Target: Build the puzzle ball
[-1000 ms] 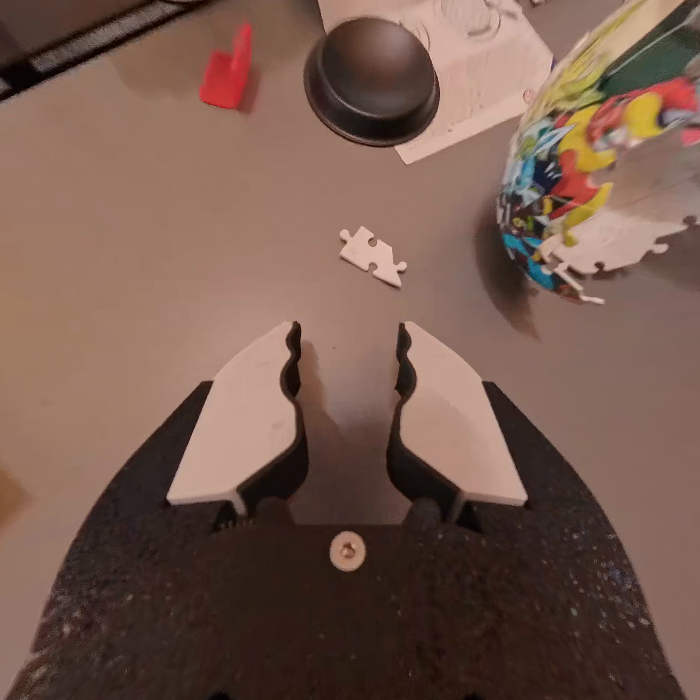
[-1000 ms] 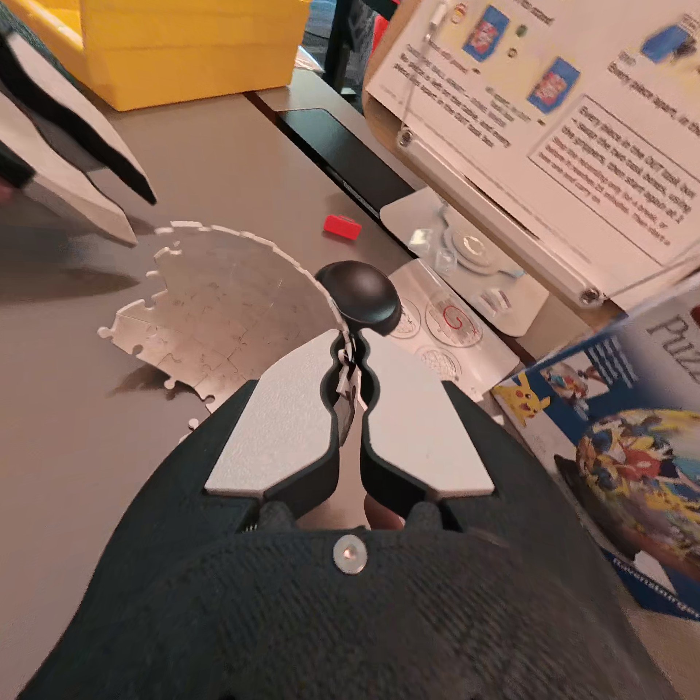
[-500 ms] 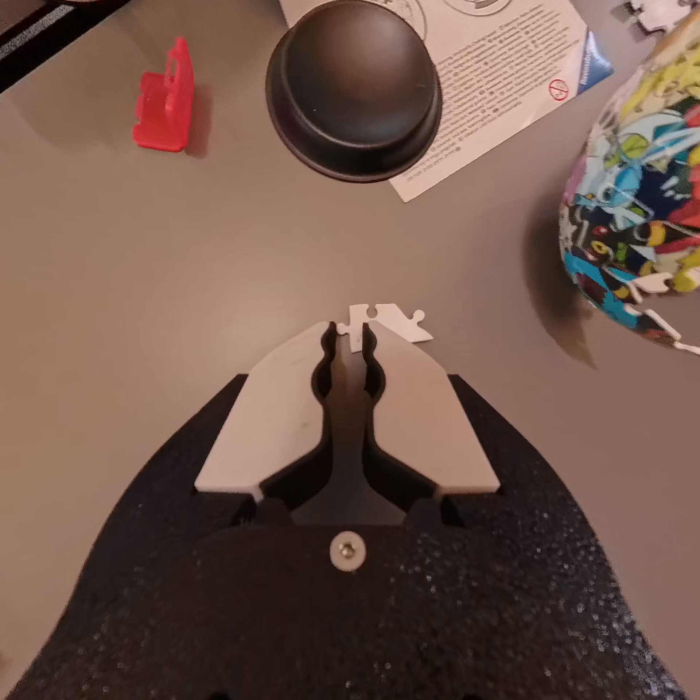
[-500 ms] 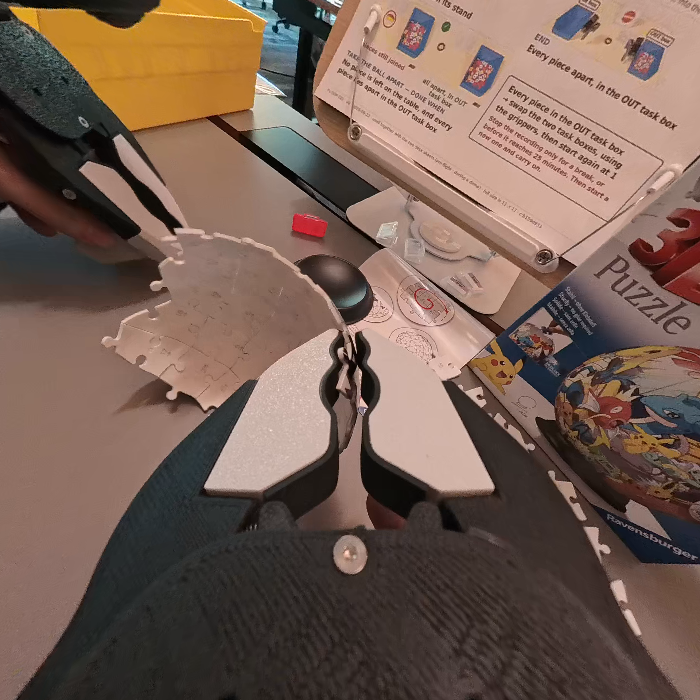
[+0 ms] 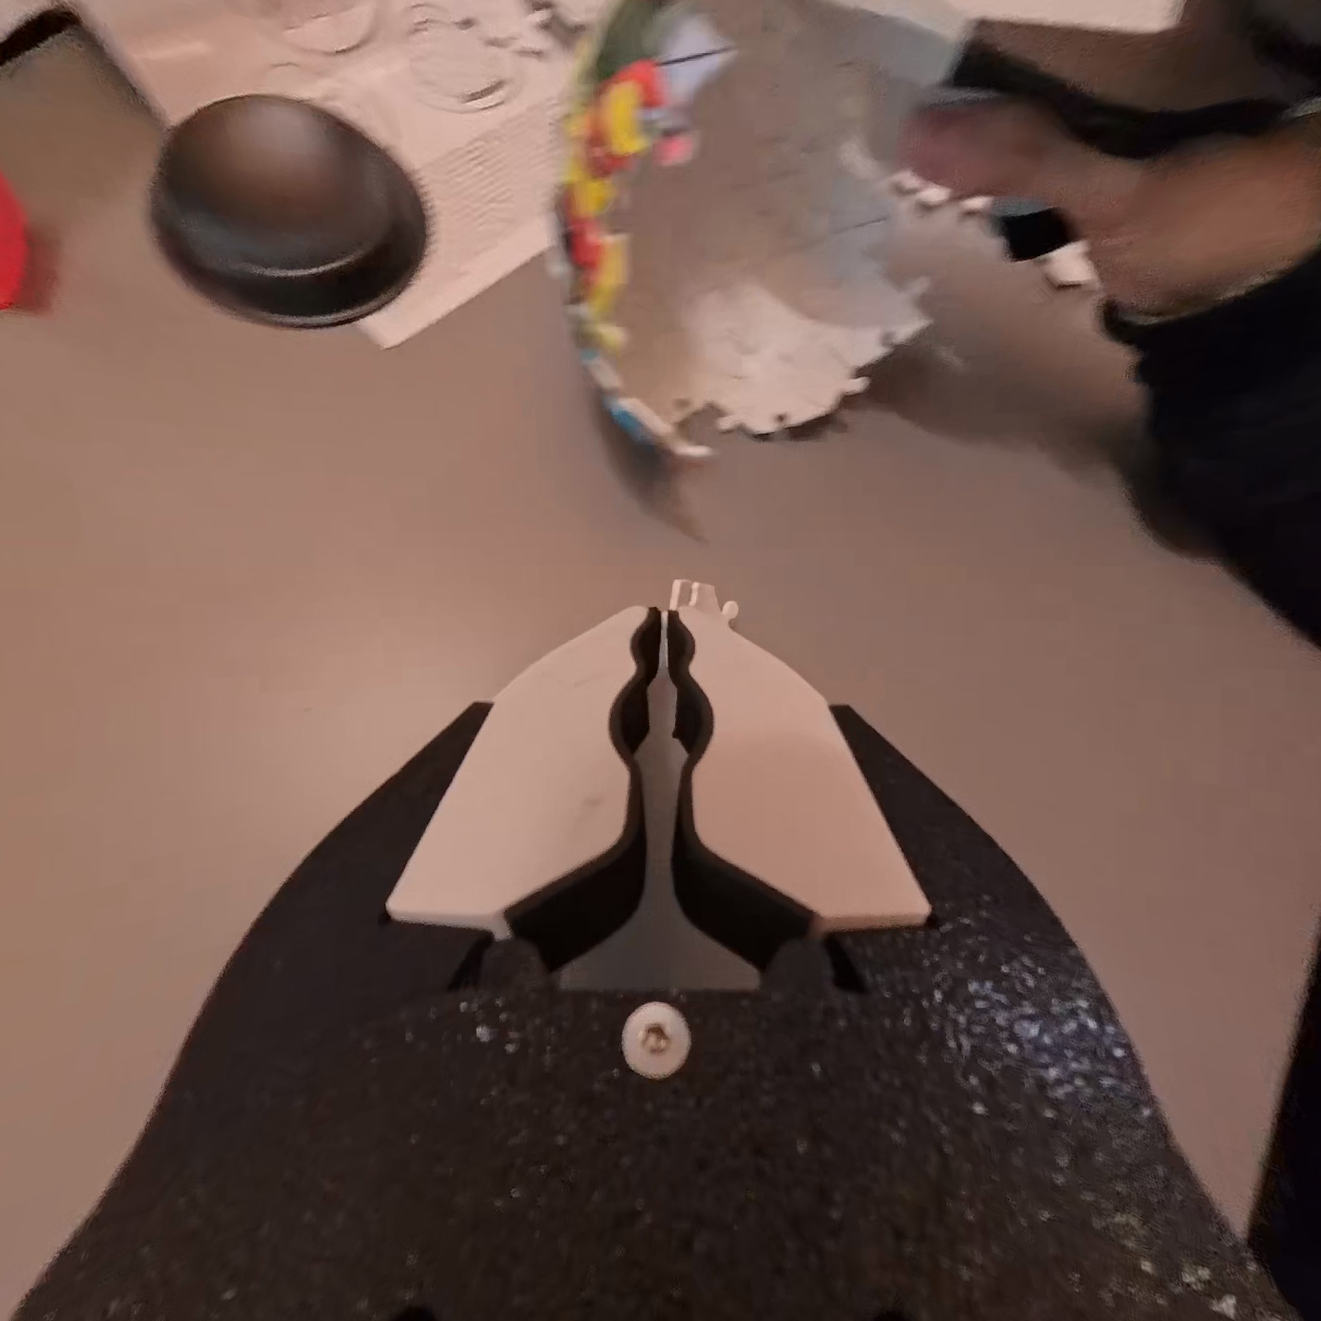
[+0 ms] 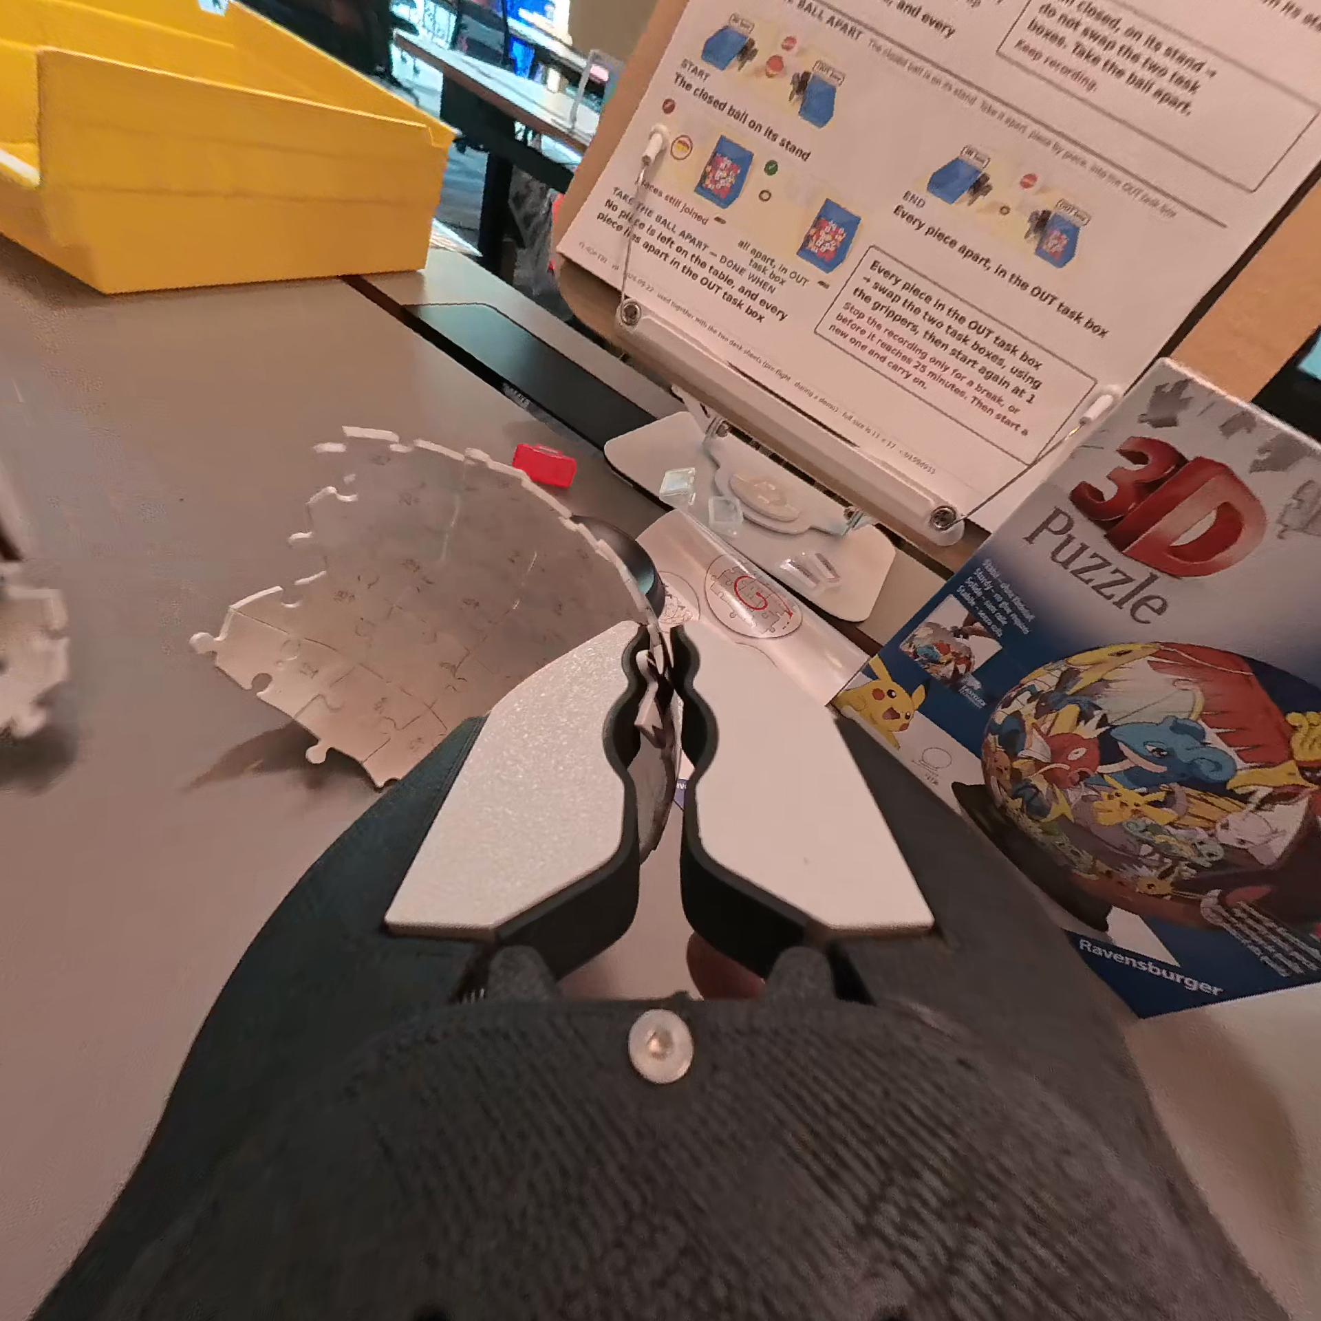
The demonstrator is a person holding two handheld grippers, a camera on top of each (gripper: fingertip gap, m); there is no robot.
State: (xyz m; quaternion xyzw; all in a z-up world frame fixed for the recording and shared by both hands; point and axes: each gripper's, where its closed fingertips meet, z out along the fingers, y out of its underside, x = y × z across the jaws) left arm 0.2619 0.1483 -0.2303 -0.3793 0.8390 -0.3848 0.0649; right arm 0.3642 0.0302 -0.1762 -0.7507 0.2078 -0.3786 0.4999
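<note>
Left gripper (image 5: 663, 629): 2 smooth pale fingers with wavy black inner edges on a speckled black body, clenched on a small white jigsaw piece (image 5: 697, 599) whose knobbed edge pokes past the tips, above the matte grey-brown table (image 5: 286, 557).

Ahead and to the right of it, blurred: the curved, partly built puzzle-ball shell (image 5: 722, 286), glossy multicoloured outside, plain grey-white inside, ragged interlocking rim. Left of the shell, a domed black plastic stand (image 5: 286, 214) sits on a white printed leaflet (image 5: 464, 214).

Right gripper (image 6: 661, 654): same build, clamped on the shell's (image 6: 429, 607) edge, holding it tilted with its lower edge near the table. Shell extends left and forward of those fingertips.

Nearby: small red plastic block (image 6: 545, 463), printed cardboard puzzle box (image 6: 1129, 715), yellow bin (image 6: 214, 164), clipboard with instruction sheet (image 6: 929, 179).
</note>
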